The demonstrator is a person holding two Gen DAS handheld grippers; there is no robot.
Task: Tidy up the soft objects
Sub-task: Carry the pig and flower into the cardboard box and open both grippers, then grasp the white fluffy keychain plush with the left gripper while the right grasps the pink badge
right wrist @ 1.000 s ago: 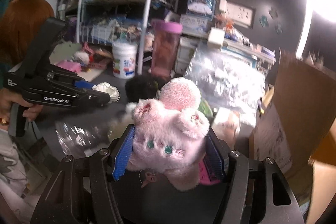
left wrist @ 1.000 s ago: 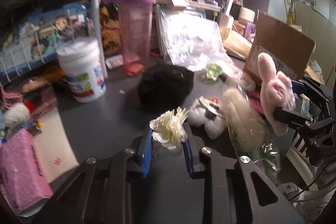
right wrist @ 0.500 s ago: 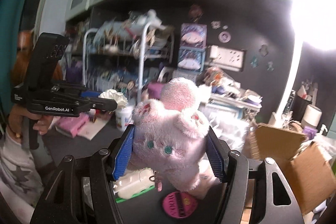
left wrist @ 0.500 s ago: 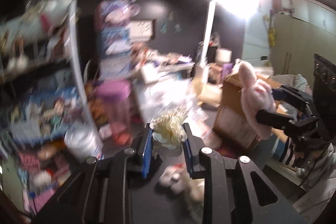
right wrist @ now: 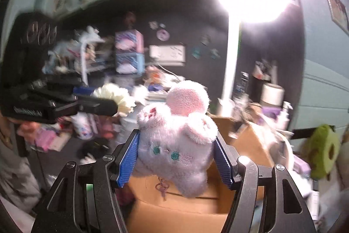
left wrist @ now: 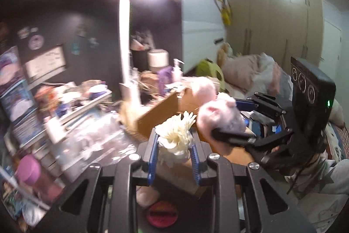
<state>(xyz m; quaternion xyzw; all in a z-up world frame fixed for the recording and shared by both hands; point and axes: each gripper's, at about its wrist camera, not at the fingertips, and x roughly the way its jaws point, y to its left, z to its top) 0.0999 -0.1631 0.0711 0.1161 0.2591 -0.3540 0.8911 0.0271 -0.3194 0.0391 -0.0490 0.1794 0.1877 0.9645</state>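
Now both grippers are lifted off the desk & swung over the cardboard box (right wrist: 240, 141): left gripper (left wrist: 174, 156) clamps the cream flower (left wrist: 176, 134), right gripper (right wrist: 177, 158) clamps the pink plush (right wrist: 176, 137), so drop-off looks next.

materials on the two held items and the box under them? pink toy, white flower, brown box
Pink toy: plush, short fuzzy pile, with stitched teal eyes; a small metal clasp seems to hang below it. White flower: layered matte cream petals, probably fabric or foam; the blur leaves that open. Brown box: corrugated cardboard by its look, plain matte brown with folded flaps.
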